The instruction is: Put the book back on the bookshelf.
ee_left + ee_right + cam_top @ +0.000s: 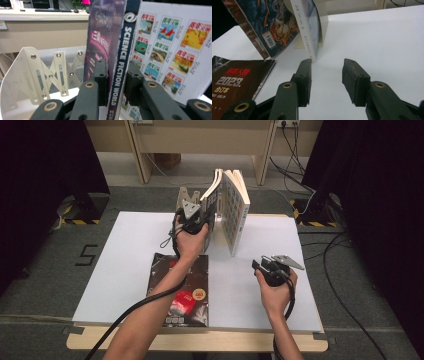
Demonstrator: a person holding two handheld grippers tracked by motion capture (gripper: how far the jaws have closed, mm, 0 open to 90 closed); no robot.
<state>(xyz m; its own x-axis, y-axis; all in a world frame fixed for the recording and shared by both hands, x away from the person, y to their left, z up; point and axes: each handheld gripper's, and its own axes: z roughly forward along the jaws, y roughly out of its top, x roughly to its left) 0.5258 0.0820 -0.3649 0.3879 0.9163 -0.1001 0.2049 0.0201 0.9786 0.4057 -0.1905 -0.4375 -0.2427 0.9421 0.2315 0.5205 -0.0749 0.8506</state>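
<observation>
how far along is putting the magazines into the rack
Done: one magazine with small cover pictures already stands upright at the back of the table. In hand: the left gripper is shut on the spine of the Science Fiction World magazine, held upright beside the folding rack. Left: the dark magazine lies flat near the front edge. The right gripper is open with nothing between its fingers.

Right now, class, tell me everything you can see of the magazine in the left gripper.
The magazine stands upright, its dark blue spine reading SCIENCE FICTION WORLD in white, its glossy purple cover to the left. The left gripper has its black fingers closed on the spine. A pale expandable rack is at its left, and another magazine with small picture covers is at its right.
</observation>
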